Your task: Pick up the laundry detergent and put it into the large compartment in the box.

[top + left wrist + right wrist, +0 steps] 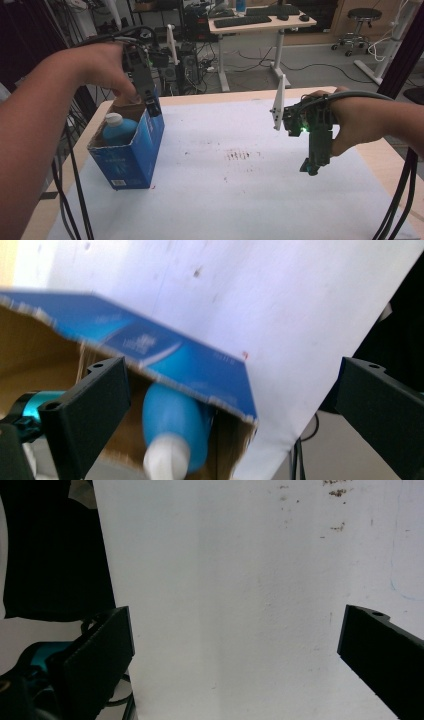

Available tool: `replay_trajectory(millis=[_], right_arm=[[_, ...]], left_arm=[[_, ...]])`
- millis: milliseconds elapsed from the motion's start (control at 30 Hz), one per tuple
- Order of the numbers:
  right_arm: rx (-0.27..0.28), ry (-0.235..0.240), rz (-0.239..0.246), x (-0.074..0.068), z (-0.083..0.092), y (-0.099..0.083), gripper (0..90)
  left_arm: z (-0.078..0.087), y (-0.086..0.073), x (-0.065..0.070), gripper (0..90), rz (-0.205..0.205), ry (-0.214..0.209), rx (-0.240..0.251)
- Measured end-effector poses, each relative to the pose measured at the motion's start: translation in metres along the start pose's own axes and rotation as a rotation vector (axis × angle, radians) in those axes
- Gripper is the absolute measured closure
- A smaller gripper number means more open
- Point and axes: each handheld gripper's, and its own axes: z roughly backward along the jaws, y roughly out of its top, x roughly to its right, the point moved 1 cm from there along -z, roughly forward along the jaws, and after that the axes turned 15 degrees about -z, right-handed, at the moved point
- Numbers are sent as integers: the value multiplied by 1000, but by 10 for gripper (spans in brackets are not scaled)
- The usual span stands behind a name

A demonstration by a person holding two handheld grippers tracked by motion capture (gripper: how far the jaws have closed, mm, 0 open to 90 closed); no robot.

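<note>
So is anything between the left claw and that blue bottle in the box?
Partly. The left claw hangs open over the blue box's far end, and in the left gripper view the box's blue wall cuts across in front of the blue bottle. From above, the box's open top leaves the bottle uncovered.

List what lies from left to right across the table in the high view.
Blue bottle in the blue box → left gripper at the box's far end → brown smudge on the white sheet → right gripper.
</note>
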Motion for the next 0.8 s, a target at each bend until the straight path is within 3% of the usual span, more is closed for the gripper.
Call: replay_trajectory(millis=[133,400,600,800], right_arm=[[0,4,7,-2,0,0,7],[6,11,19,-5,1,1,7],[6,6,21,-4,3,2,7],[-1,8,23,-2,3,4,7]], left_arm=[[-16,13,-5,19,-37,-12,-17],[-36,44,-8,20,-130,-49,13],[-46,53,-11,20,-178,-42,19],[-55,53,-18,20,-188,-50,15]])
